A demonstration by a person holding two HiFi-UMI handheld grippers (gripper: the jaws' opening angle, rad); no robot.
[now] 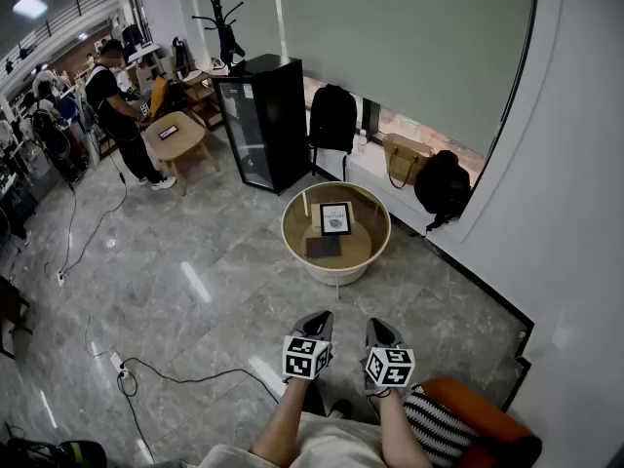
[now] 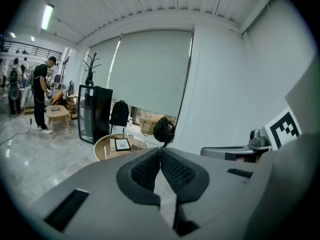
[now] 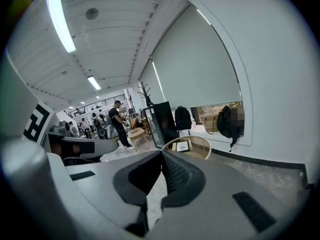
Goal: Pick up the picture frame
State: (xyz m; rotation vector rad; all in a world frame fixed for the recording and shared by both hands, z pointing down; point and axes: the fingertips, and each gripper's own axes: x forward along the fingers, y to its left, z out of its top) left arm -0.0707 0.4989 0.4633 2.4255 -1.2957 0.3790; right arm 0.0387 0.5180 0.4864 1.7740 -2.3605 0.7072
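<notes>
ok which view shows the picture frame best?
Head view: the picture frame is in plain sight from above on the round table, nothing covering it. Both gripper views show it only tiny and far off, just above their jaws.

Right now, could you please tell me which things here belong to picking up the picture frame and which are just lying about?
For the job: picture frame, round table under it, left gripper, right gripper (both with fingers shut, empty).

Just lying about: dark flat pad on the table, black backpack, tan handbag, striped cushion.
</notes>
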